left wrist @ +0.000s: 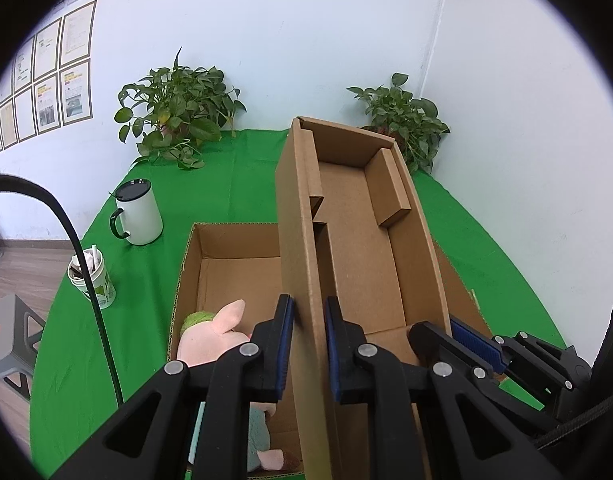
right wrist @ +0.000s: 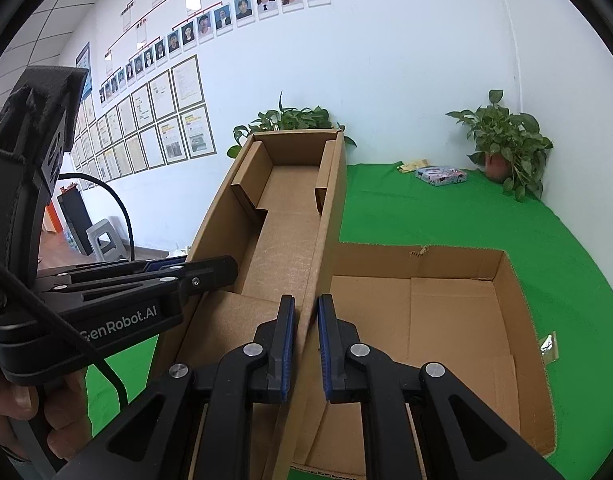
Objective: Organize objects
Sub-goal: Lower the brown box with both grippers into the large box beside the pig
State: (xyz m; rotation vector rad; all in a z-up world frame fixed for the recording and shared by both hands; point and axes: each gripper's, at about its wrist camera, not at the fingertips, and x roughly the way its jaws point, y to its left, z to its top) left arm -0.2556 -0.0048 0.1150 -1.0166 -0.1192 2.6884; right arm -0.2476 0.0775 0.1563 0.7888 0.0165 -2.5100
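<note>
Both tongs clamp 1 cardboard lid (left wrist: 358,240) — left tongs (left wrist: 309,344) on its left wall, right tongs (right wrist: 306,344) on its right wall — held tilted above the open cardboard box (right wrist: 466,320), where a plush pig (left wrist: 214,340) lies, on the green table (left wrist: 146,248).

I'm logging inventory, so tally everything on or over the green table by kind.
Cardboard: 2, open box, narrow tray
Plants: 2, bushy plant, corner plant
Cups: 2, white mug, paper cup
Plush toy: 1
Colourful packet: 1
Yellowish scrap: 1
Total: 9
</note>
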